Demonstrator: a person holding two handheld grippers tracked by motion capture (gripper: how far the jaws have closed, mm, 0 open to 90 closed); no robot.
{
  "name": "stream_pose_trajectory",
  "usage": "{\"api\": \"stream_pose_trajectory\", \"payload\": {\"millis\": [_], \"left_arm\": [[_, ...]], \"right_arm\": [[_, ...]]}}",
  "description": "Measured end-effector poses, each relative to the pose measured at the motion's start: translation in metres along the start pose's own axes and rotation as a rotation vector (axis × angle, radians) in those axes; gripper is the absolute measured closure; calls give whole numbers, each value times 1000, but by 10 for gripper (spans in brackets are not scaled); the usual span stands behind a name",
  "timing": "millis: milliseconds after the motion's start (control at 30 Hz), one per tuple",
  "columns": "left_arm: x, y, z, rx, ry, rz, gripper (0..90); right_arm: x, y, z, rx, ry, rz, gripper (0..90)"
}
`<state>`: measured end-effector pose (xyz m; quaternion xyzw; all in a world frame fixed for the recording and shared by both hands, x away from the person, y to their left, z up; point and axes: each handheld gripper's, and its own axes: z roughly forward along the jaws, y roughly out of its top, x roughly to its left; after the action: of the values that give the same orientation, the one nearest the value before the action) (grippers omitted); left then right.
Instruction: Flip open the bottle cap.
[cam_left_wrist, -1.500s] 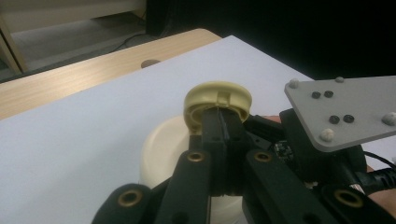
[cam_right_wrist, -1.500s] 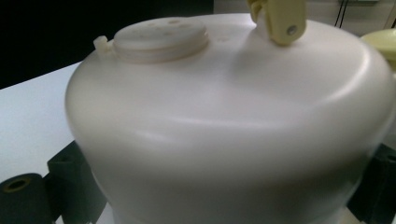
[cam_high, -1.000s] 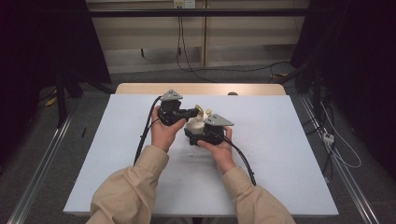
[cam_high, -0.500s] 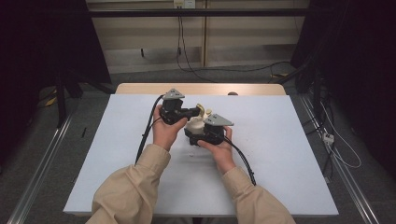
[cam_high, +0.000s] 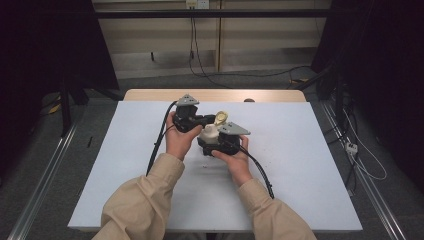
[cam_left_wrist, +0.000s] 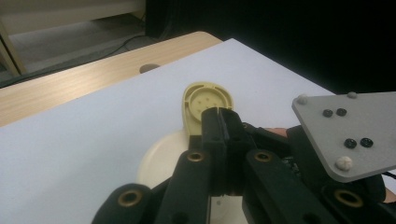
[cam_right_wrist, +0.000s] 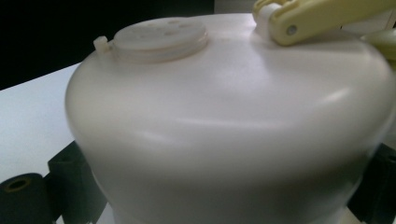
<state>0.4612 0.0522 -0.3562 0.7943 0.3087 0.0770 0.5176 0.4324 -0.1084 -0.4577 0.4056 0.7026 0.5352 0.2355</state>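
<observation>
A cream, round-shouldered bottle (cam_high: 208, 133) is held above the white table sheet (cam_high: 305, 155), with my right gripper (cam_high: 214, 141) shut on its body. In the right gripper view the bottle (cam_right_wrist: 224, 126) stands close between the black jaws, showing its perforated top (cam_right_wrist: 161, 35) and the hinge of the yellow flip lid (cam_right_wrist: 317, 16). The lid (cam_high: 220, 118) stands flipped up. My left gripper (cam_high: 211, 120) comes in from the left and is shut on the lid's lower edge. In the left gripper view the jaws (cam_left_wrist: 219, 116) meet in front of the lid (cam_left_wrist: 205, 99).
A wooden tabletop (cam_high: 215, 95) shows beyond the sheet's far edge. Cables trail from both grippers toward the person's sleeves (cam_high: 145, 200). A metal rail (cam_high: 40, 185) runs along the floor at the left, and loose cables (cam_high: 360, 155) lie at the right.
</observation>
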Motion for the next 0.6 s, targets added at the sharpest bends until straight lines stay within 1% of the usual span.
{"api": "stream_pose_trajectory", "payload": {"millis": [133,167,200,233,267,300,333,367,400,467,500,533,567,600], "left_arm": [[0,0,-3,-4,-8,2,896],[0,0,-4,-3,-14,0,866],[1,-1,-5,1,-4,0,827],[2,-2,-6,0,7,3,818],[3,-3,-8,-4,5,-9,797],[5,-4,-9,-8,4,-9,774],[5,-5,-11,-9,14,-13,750],[6,-6,-13,-11,21,-13,717],[7,-7,-14,-13,16,-10,686],[7,-9,-18,-20,31,-10,602],[7,-11,-20,-20,26,-11,561],[8,-12,-21,-20,17,-9,555],[8,-13,-23,-22,21,-11,527],[8,-14,-25,-25,31,-14,470]], "right_arm": [[0,0,0,1,0,-2,62],[0,0,0,2,0,-4,61],[-1,0,-1,3,3,-4,61],[-1,1,-1,4,1,2,60],[-1,1,-1,5,1,0,59],[-1,1,-2,8,2,-3,59],[0,2,-2,9,1,2,58],[0,2,-2,11,0,3,57],[0,2,-3,14,-4,4,55],[0,2,-4,17,-8,5,47],[0,3,-5,21,-10,-3,31],[0,3,-6,21,-14,-7,25],[0,4,-8,23,-11,-4,24],[-1,4,-9,24,-9,0,15]]}}
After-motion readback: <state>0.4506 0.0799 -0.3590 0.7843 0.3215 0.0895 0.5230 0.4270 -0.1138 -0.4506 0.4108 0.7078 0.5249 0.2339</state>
